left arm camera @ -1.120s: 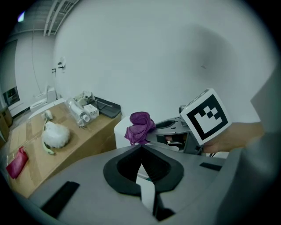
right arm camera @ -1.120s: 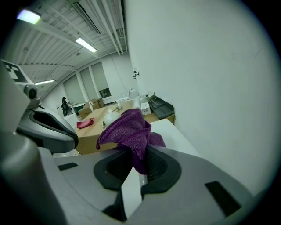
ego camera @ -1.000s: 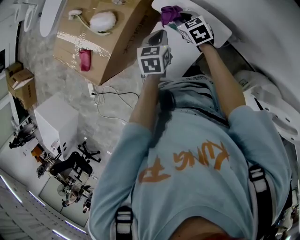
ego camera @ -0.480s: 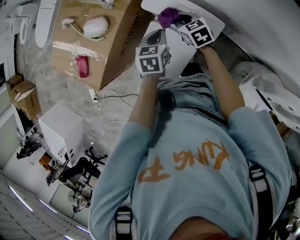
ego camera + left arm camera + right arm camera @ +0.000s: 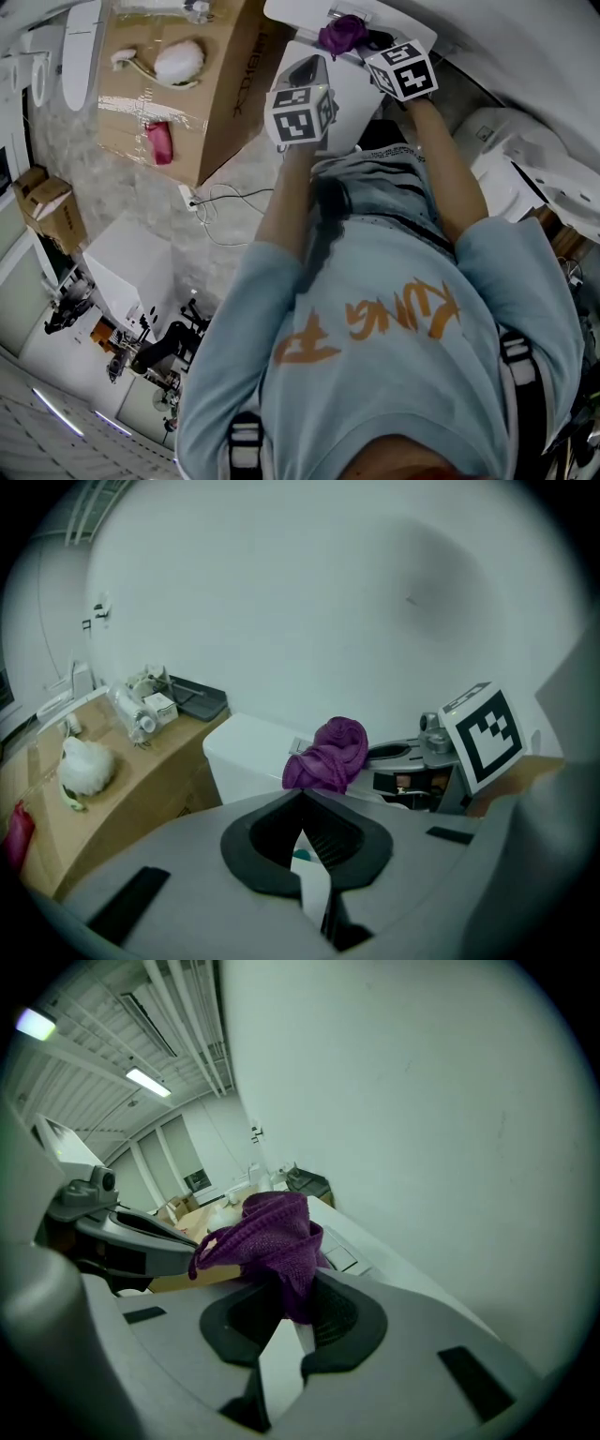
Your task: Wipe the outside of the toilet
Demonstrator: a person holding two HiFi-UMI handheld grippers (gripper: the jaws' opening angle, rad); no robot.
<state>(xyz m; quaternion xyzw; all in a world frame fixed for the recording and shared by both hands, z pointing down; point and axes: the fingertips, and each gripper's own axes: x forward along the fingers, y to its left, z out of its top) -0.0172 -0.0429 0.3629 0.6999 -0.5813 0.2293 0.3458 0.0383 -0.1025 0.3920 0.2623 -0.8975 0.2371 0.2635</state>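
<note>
A white toilet tank stands against the wall at the top of the head view, with its lid in the left gripper view. A crumpled purple cloth rests on the lid's top, and my right gripper is shut on it. In the right gripper view the cloth bulges out of that gripper's closed jaws, above the lid's flush-button plate. My left gripper hovers just left of the cloth; this gripper is shut with nothing in it.
A large cardboard box stands left of the tank, carrying a white fluffy brush and a pink item. A cable lies on the floor below it. Another white toilet sits at the right.
The head view has drifted, so the box and tank sit further left and up. Both grippers stay at the tank top, the right one still holding the cloth.
</note>
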